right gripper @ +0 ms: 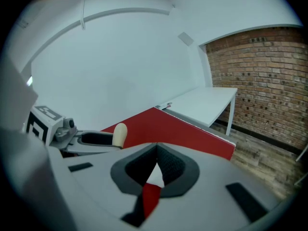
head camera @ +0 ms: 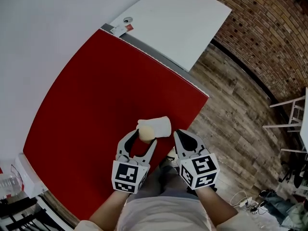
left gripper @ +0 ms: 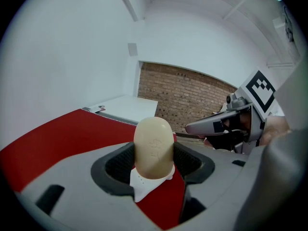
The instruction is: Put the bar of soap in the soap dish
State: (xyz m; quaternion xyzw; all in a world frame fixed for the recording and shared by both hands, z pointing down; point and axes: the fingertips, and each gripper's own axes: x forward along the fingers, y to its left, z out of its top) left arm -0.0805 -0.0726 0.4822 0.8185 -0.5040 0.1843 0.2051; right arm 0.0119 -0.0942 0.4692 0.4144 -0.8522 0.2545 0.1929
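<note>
- Left gripper (head camera: 146,137): I am clenching its two jaws on the bar of soap (head camera: 146,133). The cream, oval bar is standing upright between the dark pads (left gripper: 118,165), with one pad pressing on each side of it.
- Bar of soap, left gripper view (left gripper: 154,146): the rounded upper end is rising above the jaws, and a faint stamped mark is showing on the face turned toward the camera.
- Soap dish (head camera: 161,124): the white dish is lying on the red table (head camera: 96,114), close to the table's near right edge and just ahead of both grippers. The lower end of the soap is hanging over the near end of the dish (left gripper: 143,184). I cannot tell whether the two are touching.
- Right gripper (head camera: 179,134): I am holding it just to the right of the soap and dish. Its jaws are pressed together at the tips (right gripper: 156,163) with nothing between them, and a sliver of white dish and red table is showing through the small gap behind the tips.
- Marker cubes (head camera: 129,176): one is riding on the back of each gripper, nearest my body.
- Cross views: the right gripper (left gripper: 202,127) is appearing at the right of the left gripper view, and the left gripper with the soap (right gripper: 119,134) is appearing at the left of the right gripper view.
- Surroundings: a white table (head camera: 178,23) is adjoining the far end of the red one, and a wooden floor (head camera: 231,105) and a brick wall (head camera: 260,28) are lying to the right.
</note>
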